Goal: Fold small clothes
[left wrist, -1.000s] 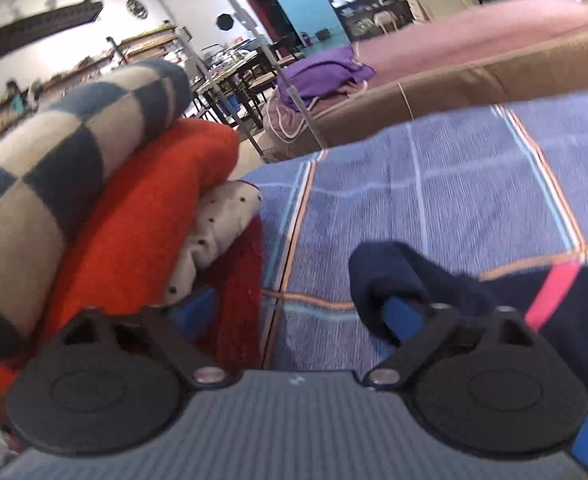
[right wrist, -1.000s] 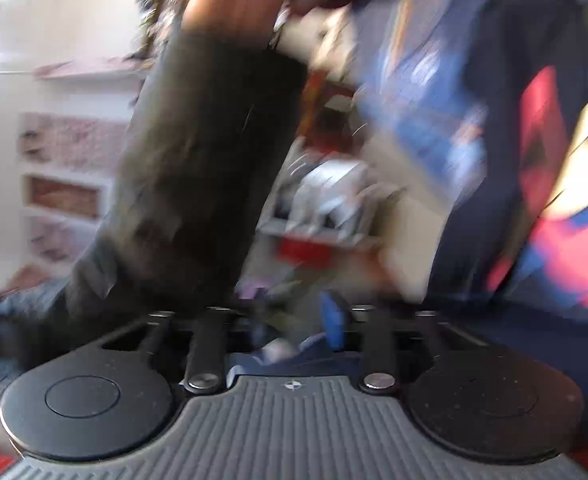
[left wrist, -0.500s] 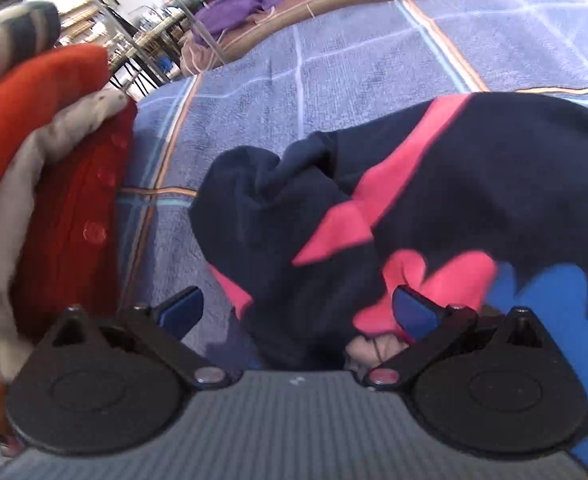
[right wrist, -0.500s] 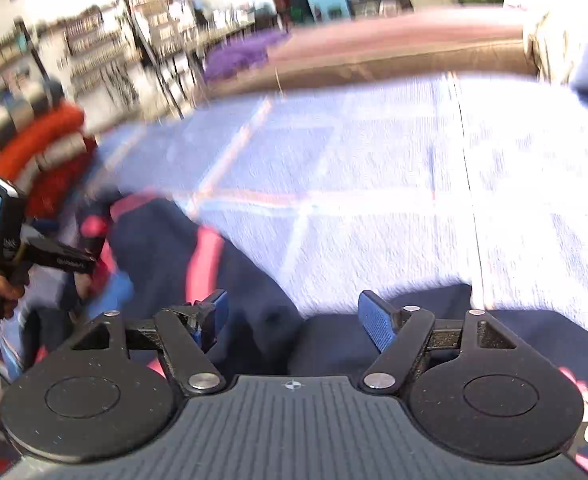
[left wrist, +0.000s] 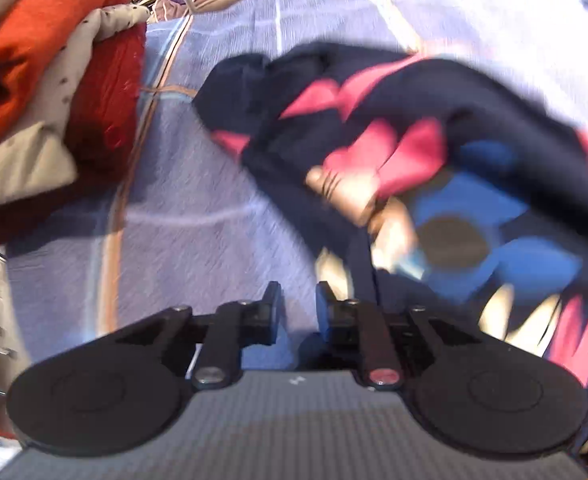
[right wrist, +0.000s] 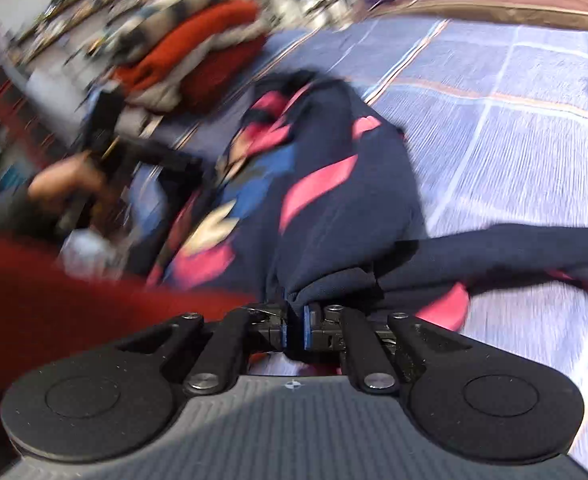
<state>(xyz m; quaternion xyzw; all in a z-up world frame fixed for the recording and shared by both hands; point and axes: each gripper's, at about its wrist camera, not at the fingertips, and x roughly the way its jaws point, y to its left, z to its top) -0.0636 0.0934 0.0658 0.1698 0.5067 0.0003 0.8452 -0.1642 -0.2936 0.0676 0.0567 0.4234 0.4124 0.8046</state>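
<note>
Right gripper (right wrist: 294, 330) pinches a fold of the soft navy knit garment with pink and blue patches (right wrist: 334, 192), which stretches away across the blue checked bedspread (right wrist: 514, 152). Left gripper (left wrist: 296, 314) stands slightly parted, holding nothing, beside the garment's edge.

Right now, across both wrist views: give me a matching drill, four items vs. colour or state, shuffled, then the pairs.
Items:
1. right gripper
2. left gripper
3. bedspread
4. folded pile

Colour or state:
A. purple-blue with checked stripes
B. orange, cream and red layers, stacked at the left
C. shut on the navy garment
D. narrow gap between the fingers, no cloth in it

Pairs: 1-C, 2-D, 3-A, 4-B
</note>
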